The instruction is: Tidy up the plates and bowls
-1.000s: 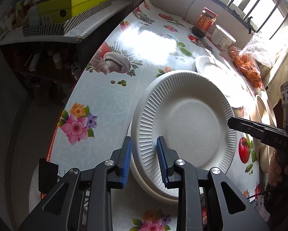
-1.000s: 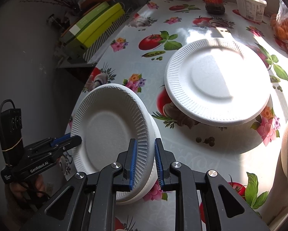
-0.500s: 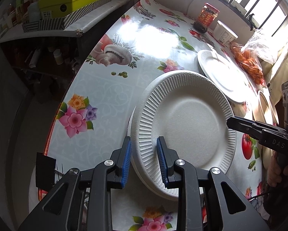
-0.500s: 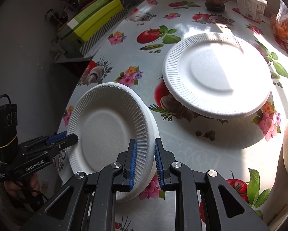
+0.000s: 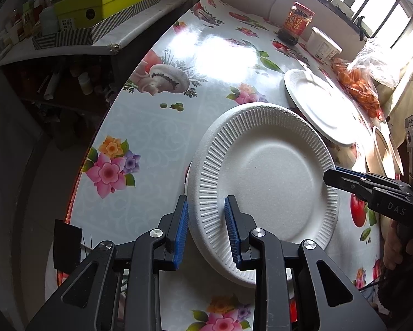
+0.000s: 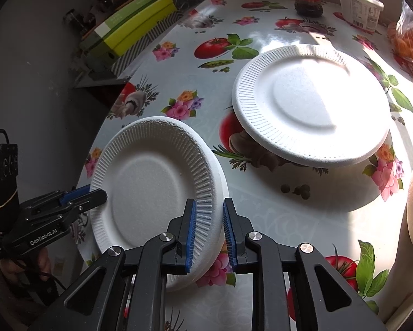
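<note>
Both grippers, left gripper (image 5: 206, 226) and right gripper (image 6: 209, 229), clamp opposite rims of the near plate (image 5: 264, 182); next, probably stacking it onto the far plate (image 6: 311, 104) ahead.

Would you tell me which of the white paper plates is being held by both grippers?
The near plate, tilted by the table edge: the right gripper and left gripper clamp opposite rims. The far plate is ungripped.

Counted on the floral tablecloth (image 5: 156, 149): 2 white ribbed foam plates (image 6: 151, 193) and (image 6: 311, 110), 1 red-labelled jar (image 5: 297, 22), 1 white tub (image 5: 322, 45), 1 bag of orange items (image 5: 358, 88), and 2 grippers, left gripper (image 5: 206, 229) and right gripper (image 6: 209, 229).
</note>
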